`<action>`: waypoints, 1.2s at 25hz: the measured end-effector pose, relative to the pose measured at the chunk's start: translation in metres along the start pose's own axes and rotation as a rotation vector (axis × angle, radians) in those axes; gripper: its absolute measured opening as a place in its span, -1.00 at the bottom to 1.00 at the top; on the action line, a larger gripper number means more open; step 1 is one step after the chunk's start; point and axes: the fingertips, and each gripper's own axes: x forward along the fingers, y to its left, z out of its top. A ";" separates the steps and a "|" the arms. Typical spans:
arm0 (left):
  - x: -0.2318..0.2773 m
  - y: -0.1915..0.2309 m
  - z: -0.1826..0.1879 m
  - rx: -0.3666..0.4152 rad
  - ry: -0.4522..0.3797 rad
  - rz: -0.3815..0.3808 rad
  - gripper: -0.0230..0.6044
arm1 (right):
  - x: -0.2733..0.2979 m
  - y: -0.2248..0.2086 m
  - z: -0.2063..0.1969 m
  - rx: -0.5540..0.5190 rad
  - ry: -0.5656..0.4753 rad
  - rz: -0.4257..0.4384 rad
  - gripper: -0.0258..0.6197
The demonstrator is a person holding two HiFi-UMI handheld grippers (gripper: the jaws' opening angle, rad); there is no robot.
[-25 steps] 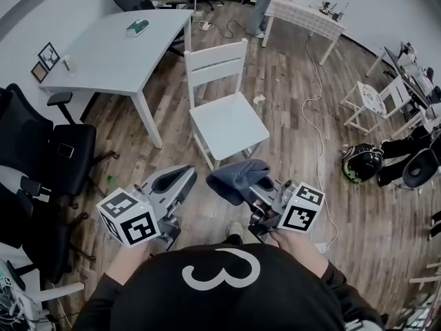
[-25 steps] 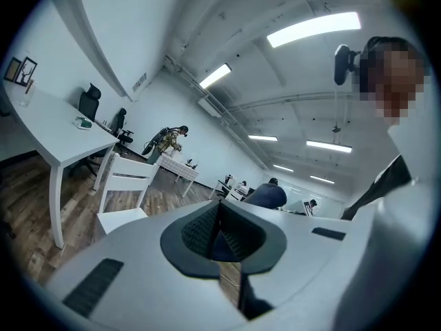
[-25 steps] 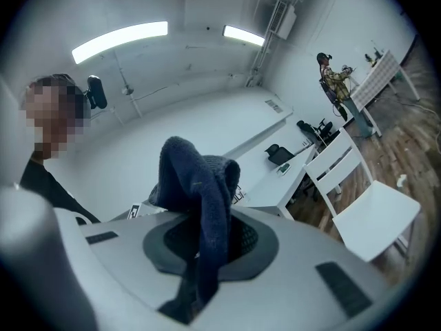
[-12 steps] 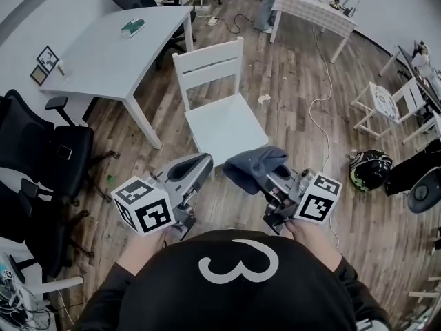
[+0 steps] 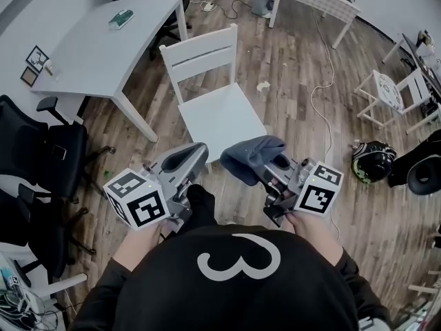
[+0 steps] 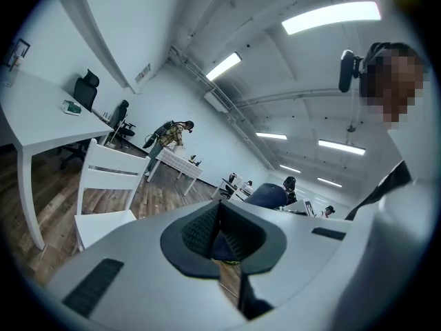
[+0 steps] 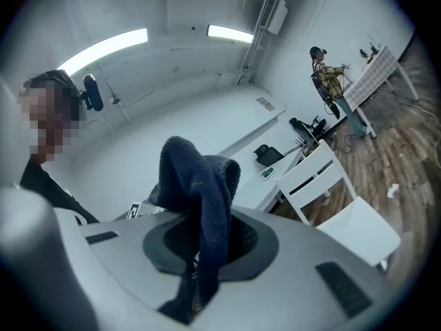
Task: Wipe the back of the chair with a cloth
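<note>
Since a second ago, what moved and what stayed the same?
The person stepped a little nearer the chair, bringing both tongs forward, so the cloth now hangs by the seat's front edge. Nothing was grabbed or dropped. The right tongs still pinch the cloth, the left tongs stay shut and empty, and the chair is untouched.

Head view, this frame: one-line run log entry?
right gripper: shut on cloth | left gripper: shut, empty | chair: in front, cloth not at its back

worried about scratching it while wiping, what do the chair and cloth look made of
Chair: probably painted wood, smooth matte white, judging by its square-cut slats and legs. Cloth: soft fleece or terry, dark blue-grey, with a fuzzy nap and a limp drape.
</note>
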 end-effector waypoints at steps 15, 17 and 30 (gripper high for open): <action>0.076 0.175 0.062 -0.070 0.091 -0.009 -0.88 | 0.133 -0.135 0.028 0.100 0.026 -0.099 -0.76; 0.082 0.204 0.074 -0.079 0.097 0.009 -0.88 | 0.161 -0.153 0.035 0.106 0.035 -0.097 -0.76; 0.101 0.335 0.117 -0.134 0.127 0.079 -0.88 | 0.287 -0.243 0.049 0.153 0.101 -0.114 -0.76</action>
